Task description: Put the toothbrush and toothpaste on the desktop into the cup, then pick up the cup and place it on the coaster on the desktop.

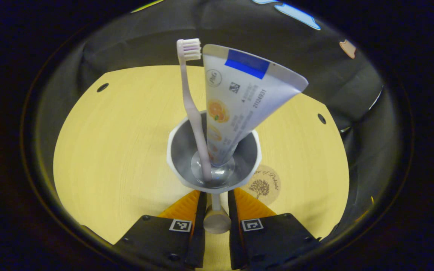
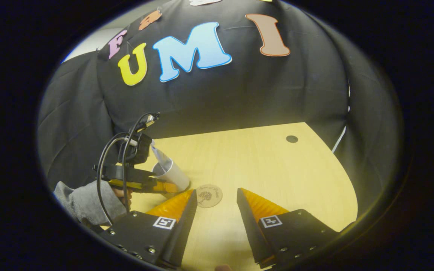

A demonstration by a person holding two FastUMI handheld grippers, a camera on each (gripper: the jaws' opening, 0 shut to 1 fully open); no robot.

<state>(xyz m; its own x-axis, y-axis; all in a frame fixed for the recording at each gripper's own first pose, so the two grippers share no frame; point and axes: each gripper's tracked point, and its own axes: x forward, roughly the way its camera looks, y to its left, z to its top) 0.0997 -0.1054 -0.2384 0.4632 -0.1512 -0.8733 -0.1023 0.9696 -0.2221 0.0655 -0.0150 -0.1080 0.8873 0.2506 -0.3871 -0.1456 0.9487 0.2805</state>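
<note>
Black cloth wall [image 2: 239,94] behind wooden desktop [image 2: 262,165] with holes [image 2: 291,139]

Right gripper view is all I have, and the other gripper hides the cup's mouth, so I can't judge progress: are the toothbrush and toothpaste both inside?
Observer: Yes. In the left gripper view the toothbrush and the toothpaste both stand in the cup, brush head up.
Operator: How is the cup held?
Observer: The left gripper has both fingers closed on the cup's handle.
Operator: Is it on the coaster?
Observer: Not centred. The coaster shows to one side of the cup, partly covered by its rim; whether they touch, I cannot tell.
</note>
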